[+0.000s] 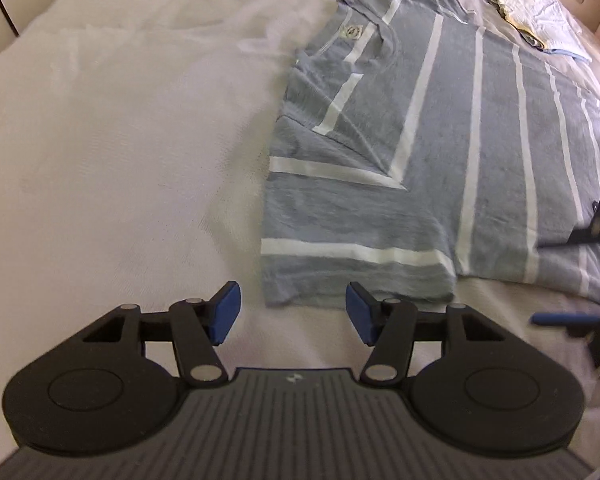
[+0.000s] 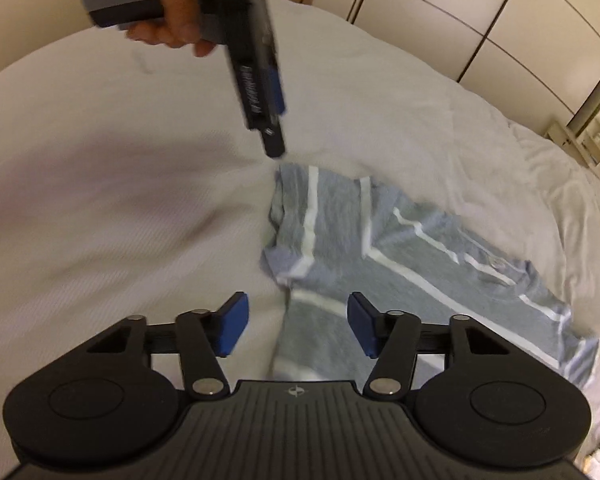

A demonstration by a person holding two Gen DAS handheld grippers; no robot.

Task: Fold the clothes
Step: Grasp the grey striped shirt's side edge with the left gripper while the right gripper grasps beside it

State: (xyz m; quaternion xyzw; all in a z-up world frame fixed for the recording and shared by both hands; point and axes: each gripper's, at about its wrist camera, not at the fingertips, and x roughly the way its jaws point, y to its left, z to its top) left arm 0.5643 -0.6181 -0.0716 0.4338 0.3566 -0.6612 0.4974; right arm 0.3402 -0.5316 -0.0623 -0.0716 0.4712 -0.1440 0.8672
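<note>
Shirt [image 1: 420, 152]: grey-blue with white stripes, flat on the bed [image 1: 120, 140], one side already folded in.
Left claw [image 1: 292, 312]: spread, empty, just short of the shirt's near edge.
Right claw [image 2: 296, 326]: spread, empty, above an edge of the shirt.
Risk: probably pinching bedsheet with cloth, or catching one layer only, undoing the fold.

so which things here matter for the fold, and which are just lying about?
Job:
- striped shirt, one side already folded in
- left tongs, open
- right tongs, open, over the shirt edge

Lying about:
- pile of clothes beyond the shirt
- bedsheet
- wardrobe
</note>
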